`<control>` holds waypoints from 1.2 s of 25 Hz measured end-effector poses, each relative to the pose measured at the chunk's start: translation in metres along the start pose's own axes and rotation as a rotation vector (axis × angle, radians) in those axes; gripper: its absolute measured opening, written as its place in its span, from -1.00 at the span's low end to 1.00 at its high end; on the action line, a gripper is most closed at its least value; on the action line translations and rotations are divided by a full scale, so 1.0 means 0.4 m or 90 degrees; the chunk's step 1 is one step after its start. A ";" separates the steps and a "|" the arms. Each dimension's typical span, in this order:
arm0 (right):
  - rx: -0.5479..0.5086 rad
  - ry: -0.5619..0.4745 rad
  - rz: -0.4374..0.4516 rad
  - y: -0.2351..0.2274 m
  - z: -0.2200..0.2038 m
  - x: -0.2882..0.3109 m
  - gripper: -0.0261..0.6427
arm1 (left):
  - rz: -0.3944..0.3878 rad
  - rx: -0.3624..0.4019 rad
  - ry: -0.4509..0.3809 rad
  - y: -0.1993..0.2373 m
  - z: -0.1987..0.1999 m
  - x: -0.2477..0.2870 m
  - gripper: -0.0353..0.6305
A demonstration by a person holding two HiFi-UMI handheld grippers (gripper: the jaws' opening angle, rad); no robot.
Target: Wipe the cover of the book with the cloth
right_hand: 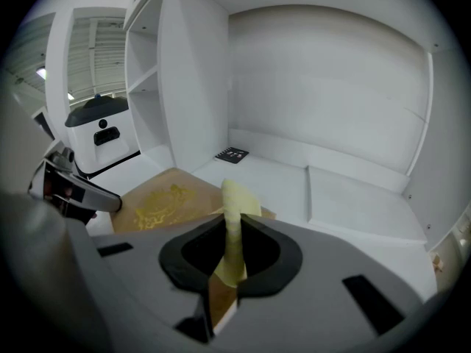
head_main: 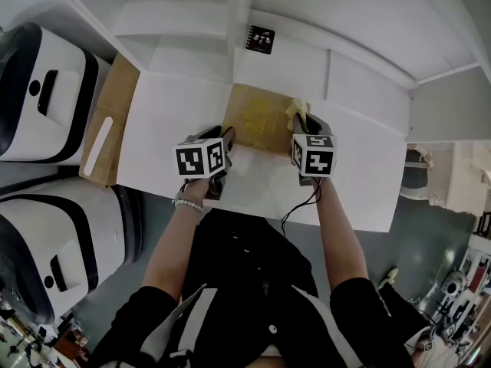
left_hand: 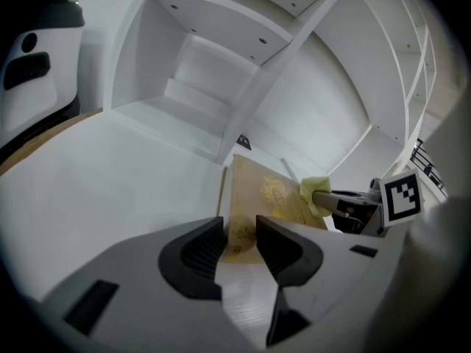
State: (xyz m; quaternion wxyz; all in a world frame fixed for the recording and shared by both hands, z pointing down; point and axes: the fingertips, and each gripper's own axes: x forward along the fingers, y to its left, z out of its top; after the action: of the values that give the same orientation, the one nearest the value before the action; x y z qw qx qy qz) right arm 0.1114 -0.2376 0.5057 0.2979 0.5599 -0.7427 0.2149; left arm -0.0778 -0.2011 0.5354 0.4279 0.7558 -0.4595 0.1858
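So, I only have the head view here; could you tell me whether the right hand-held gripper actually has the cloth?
Observer: Yes. In the right gripper view, the right hand-held gripper is shut on the yellow cloth, which stands up between its jaws.
Operator: Thank you. And how do the left one's jaws stand?
Observer: The left hand-held gripper has its jaws apart. The near edge of the book shows in the gap, and the pads do not seem to press on it.
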 end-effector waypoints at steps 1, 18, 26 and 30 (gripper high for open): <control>-0.002 -0.002 0.011 0.017 0.003 0.001 -0.81 | -0.001 0.001 0.001 0.000 0.000 0.000 -0.47; -0.131 -0.023 0.211 0.373 0.107 0.064 -0.81 | -0.005 0.004 -0.001 -0.003 0.001 0.002 -0.47; -0.147 -0.006 0.216 0.402 0.095 0.097 -0.81 | -0.001 0.002 -0.002 -0.004 0.002 0.002 -0.47; -0.143 -0.006 0.202 0.379 0.085 0.093 -0.81 | -0.003 0.001 -0.002 0.000 0.003 0.002 -0.47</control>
State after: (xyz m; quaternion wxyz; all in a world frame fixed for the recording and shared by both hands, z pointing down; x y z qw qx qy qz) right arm -0.0482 -0.2434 0.5084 0.3176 0.4000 -0.8423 0.1720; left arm -0.0774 -0.2026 0.5353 0.4267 0.7577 -0.4584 0.1837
